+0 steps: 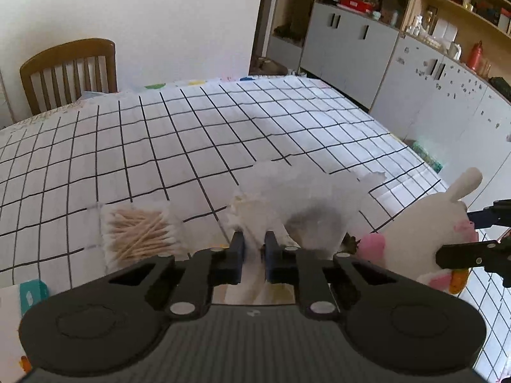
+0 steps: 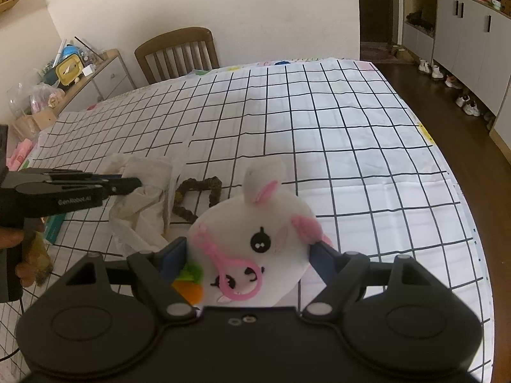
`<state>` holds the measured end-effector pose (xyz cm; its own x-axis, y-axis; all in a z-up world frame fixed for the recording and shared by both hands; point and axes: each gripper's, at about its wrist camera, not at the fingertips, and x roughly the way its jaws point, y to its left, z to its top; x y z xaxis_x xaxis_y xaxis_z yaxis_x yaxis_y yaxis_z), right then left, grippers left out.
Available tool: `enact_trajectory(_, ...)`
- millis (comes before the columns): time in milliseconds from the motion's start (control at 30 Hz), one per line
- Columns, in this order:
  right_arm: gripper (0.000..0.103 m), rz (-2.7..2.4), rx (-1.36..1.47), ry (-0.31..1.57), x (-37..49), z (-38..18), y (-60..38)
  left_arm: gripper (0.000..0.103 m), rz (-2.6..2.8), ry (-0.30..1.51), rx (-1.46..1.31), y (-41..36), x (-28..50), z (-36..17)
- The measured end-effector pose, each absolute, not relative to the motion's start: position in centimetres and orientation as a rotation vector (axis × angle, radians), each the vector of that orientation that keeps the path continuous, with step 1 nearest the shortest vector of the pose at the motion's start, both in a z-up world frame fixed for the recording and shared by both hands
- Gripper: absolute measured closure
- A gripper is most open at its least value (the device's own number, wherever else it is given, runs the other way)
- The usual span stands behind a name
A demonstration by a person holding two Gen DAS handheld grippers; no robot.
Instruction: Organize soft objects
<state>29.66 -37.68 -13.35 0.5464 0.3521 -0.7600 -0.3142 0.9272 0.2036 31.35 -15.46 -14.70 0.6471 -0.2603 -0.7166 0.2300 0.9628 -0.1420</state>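
Note:
My left gripper (image 1: 254, 244) is shut on a crumpled white tissue (image 1: 306, 198) and holds it over the checked tablecloth (image 1: 191, 134). The tissue also shows in the right wrist view (image 2: 143, 198), with the left gripper (image 2: 135, 183) clamped on it. My right gripper (image 2: 247, 252) is shut on a white plush rabbit (image 2: 262, 239) with pink ears, a pink clip and an orange carrot. The rabbit shows at the right in the left wrist view (image 1: 428, 223), held by the right gripper (image 1: 447, 255).
A bag of cotton swabs (image 1: 140, 233) lies left of the tissue. A brown scrunchie (image 2: 198, 198) lies between tissue and rabbit. A teal packet (image 1: 32, 293) sits at the near left. A wooden chair (image 1: 70, 70) stands at the far edge; cabinets (image 1: 351, 41) stand to the right.

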Motion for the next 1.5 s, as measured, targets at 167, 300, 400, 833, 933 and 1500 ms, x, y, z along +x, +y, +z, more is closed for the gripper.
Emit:
enact_trajectory(167,0.023,0.393,0.052,0.893,28.9,-12.8,-37.7,0.095,-0.290,0.791,-0.057,-14.8,29.9,-13.4)
enact_trajectory(300,0.023,0.404,0.047,0.872,28.0,-11.9,-37.7,0.099,-0.298,0.773,-0.087,-14.0,28.6,-12.1)
enact_trajectory(400,0.023,0.414,0.036,0.855,27.2,-11.1,-37.6,0.099,-0.304,0.746,-0.105,-13.4,27.6,-11.0)
enact_trajectory(833,0.022,0.446,0.034,0.851,24.9,-10.4,-37.0,0.099,-0.363,0.810,-0.081,-14.1,25.0,-10.8)
enact_trajectory(933,0.022,0.450,0.028,0.862,24.6,-10.8,-36.8,0.097,-0.361,0.833,-0.080,-14.6,24.8,-11.5)
enact_trajectory(1500,0.023,0.461,-0.001,0.887,24.5,-11.9,-36.6,0.028,-0.311,0.859,0.000,-17.6,27.0,-15.1)
